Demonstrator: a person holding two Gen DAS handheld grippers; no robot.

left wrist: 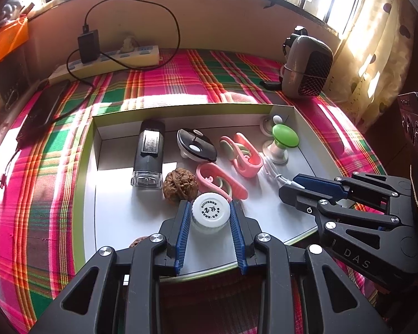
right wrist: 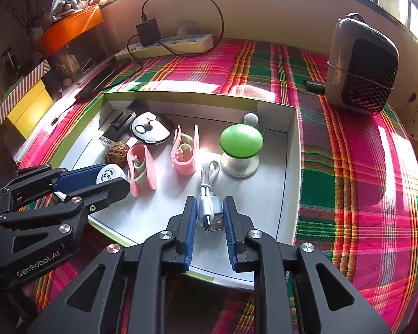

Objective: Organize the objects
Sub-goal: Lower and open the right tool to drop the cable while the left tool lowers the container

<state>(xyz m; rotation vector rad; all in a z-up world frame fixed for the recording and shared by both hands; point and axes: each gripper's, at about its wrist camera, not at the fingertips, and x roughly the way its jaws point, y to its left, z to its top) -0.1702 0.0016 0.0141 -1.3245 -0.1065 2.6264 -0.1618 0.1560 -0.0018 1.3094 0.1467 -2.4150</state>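
Blue-padded left gripper (left wrist: pixel 210 217) clamps a small white jar (left wrist: pixel 209 213) with a round printed cap, low over the white tray (right wrist: pixel 291 150) beside a wrinkled walnut (left wrist: pixel 180 184). Right gripper (right wrist: pixel 210 218) pinches a coiled white USB cable (right wrist: pixel 209 192) near the tray's front edge.

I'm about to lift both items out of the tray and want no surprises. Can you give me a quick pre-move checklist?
1. Left tongs closed on the white bottle cap: ok.
2. Right tongs closed on the bundled USB cable: ok.
3. Cable plugs free of the tray wall: ok.
4. Walnut clear of the cap: not ok, it sits right beside it.
5. Pink clip clear of the cap: cannot tell.
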